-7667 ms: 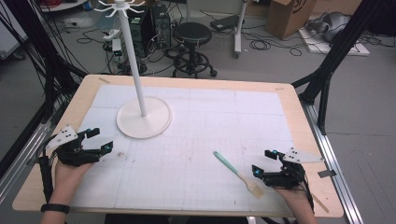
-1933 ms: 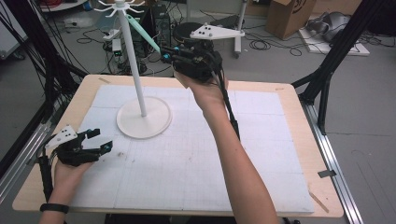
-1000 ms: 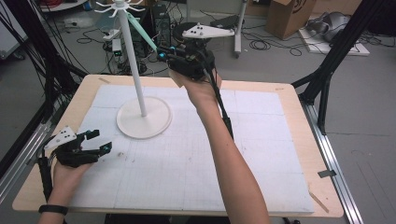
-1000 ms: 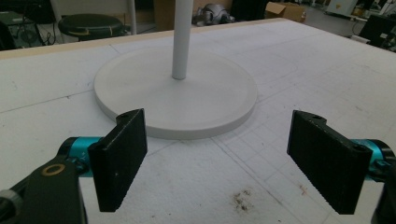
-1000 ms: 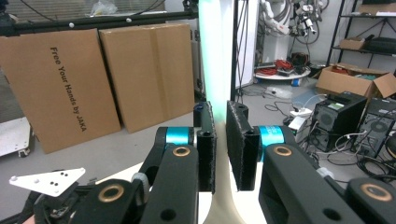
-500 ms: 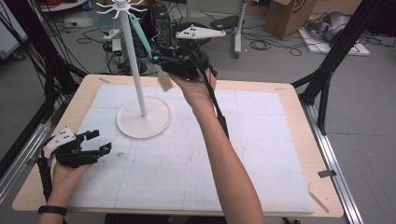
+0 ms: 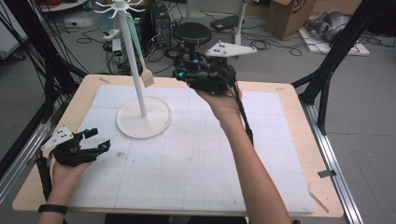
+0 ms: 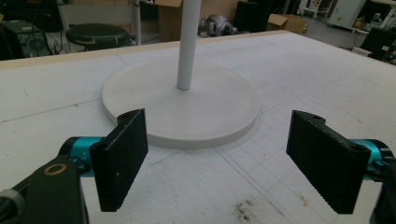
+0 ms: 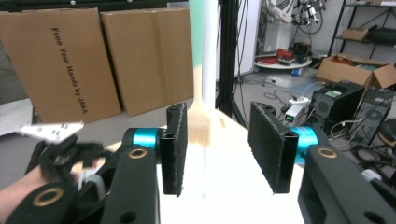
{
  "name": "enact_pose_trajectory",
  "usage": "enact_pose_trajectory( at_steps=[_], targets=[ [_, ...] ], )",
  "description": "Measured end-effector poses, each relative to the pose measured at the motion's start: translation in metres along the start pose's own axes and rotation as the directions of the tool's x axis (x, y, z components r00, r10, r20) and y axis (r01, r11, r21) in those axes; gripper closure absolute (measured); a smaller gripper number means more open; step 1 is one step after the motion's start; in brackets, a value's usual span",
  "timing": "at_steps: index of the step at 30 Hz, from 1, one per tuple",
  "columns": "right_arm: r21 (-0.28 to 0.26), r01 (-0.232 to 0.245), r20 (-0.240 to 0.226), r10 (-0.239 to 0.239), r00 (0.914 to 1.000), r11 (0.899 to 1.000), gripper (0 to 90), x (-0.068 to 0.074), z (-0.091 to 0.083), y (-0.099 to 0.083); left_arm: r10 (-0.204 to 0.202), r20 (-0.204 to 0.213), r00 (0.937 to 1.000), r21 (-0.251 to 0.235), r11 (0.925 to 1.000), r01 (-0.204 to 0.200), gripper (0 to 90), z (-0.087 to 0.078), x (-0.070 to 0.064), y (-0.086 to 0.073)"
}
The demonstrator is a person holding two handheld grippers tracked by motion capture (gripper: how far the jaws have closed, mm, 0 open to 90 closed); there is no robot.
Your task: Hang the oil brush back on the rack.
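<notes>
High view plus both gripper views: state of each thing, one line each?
Brush: hanging from the stand's top hooks, bristles down, beside the pole, not gripped.
Stand: upright on the table mat.
Right gripper: open, raised, near the brush.
Left gripper: open, low over the mat, holding nothing.

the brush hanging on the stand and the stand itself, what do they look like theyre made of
Brush: the mint-green handle looks like smooth plastic or silicone, uniform in colour; the tan head shows fine vertical strands, probably bristles.
Stand: pole and round base look like matte white painted metal or plastic, evenly white, no grain; which one is unclear.
</notes>
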State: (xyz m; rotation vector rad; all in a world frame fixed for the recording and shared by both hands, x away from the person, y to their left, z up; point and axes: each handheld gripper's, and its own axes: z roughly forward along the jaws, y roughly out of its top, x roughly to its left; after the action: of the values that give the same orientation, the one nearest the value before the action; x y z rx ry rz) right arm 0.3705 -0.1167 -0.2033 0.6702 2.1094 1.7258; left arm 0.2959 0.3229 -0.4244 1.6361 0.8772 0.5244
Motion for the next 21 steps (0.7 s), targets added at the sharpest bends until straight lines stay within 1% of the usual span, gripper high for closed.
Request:
enact_pose_trajectory(
  at_steps=[1,3,4,5,7,9,12,13,14,15,16,17,18,19,20,21],
  targets=[
    [0.006,-0.007,-0.006,0.007,1.0,1.0,54.1,-0.002,-0.007,-0.005,0.001,-0.004,1.0,-0.002,1.0,-0.001,21.2,0.0,0.001,0.001],
    [0.004,-0.002,-0.013,0.002,0.9999,1.0,51.8,-0.006,-0.022,-0.018,0.005,-0.008,1.0,-0.009,1.0,-0.005,21.1,-0.001,0.003,0.001],
    [-0.001,-0.012,-0.017,0.012,0.9998,1.0,49.1,-0.011,-0.038,-0.033,0.002,-0.011,0.9999,-0.017,0.9999,-0.002,21.1,-0.001,0.003,0.002],
    [-0.001,-0.012,-0.017,0.012,0.9998,1.0,49.1,-0.011,-0.038,-0.033,-0.001,-0.015,0.9999,-0.023,0.9997,0.001,21.1,-0.001,0.004,0.002],
    [0.006,-0.024,-0.023,0.024,0.9994,1.0,46.0,-0.016,-0.054,-0.051,-0.004,-0.02,0.9998,-0.028,0.9996,0.003,21.1,-0.001,0.005,0.002],
    [0.018,-0.036,-0.011,0.036,0.9993,0.999,41.8,-0.021,-0.073,-0.071,0.003,-0.022,0.9997,-0.022,0.9998,-0.004,21.1,0.0,0.005,0.002],
    [0.013,-0.051,0.003,0.051,0.9987,0.999,38.0,-0.027,-0.097,-0.096,0.002,-0.024,0.9997,-0.022,0.9997,-0.002,21.1,0.001,0.006,0.003],
    [0.017,-0.06,0.007,0.06,0.9982,0.998,36.2,-0.029,-0.106,-0.107,0.002,-0.024,0.9997,-0.023,0.9997,-0.002,21.1,0.001,0.006,0.003],
    [0.021,-0.064,0.011,0.064,0.9979,0.998,35.0,-0.03,-0.11,-0.111,0.001,-0.027,0.9996,-0.023,0.9997,-0.001,21.0,0.001,0.006,0.003],
    [0.024,-0.069,0.018,0.068,0.9975,0.997,34.0,-0.032,-0.118,-0.122,0.0,-0.027,0.9996,-0.025,0.9997,0.0,21.0,0.001,0.006,0.003],
    [0.015,-0.086,0.032,0.086,0.9958,0.996,29.9,-0.035,-0.131,-0.139,-0.001,-0.028,0.9996,-0.024,0.9997,0.0,20.8,0.001,0.006,0.003],
    [0.015,-0.086,0.032,0.086,0.9958,0.996,29.9,-0.035,-0.131,-0.139,-0.001,-0.028,0.9996,-0.024,0.9997,0.0,20.6,0.001,0.006,0.003],
    [0.013,-0.097,0.04,0.096,0.9946,0.995,27.0,-0.037,-0.141,-0.155,-0.001,-0.028,0.9996,-0.025,0.9997,0.0,20.4,0.001,0.006,0.003],
    [0.013,-0.097,0.04,0.096,0.9946,0.995,27.0,-0.037,-0.141,-0.155,0.0,-0.028,0.9996,-0.024,0.9997,0.0,20.4,0.001,0.006,0.003],
    [0.013,-0.111,0.041,0.111,0.993,0.994,22.9,-0.038,-0.15,-0.171,0.001,-0.029,0.9996,-0.025,0.9997,-0.001,20.0,0.001,0.006,0.003],
    [0.013,-0.111,0.041,0.111,0.993,0.994,22.9,-0.038,-0.15,-0.171,0.001,-0.028,0.9996,-0.027,0.9996,-0.002,20.0,0.0,0.006,0.003]
  ],
)
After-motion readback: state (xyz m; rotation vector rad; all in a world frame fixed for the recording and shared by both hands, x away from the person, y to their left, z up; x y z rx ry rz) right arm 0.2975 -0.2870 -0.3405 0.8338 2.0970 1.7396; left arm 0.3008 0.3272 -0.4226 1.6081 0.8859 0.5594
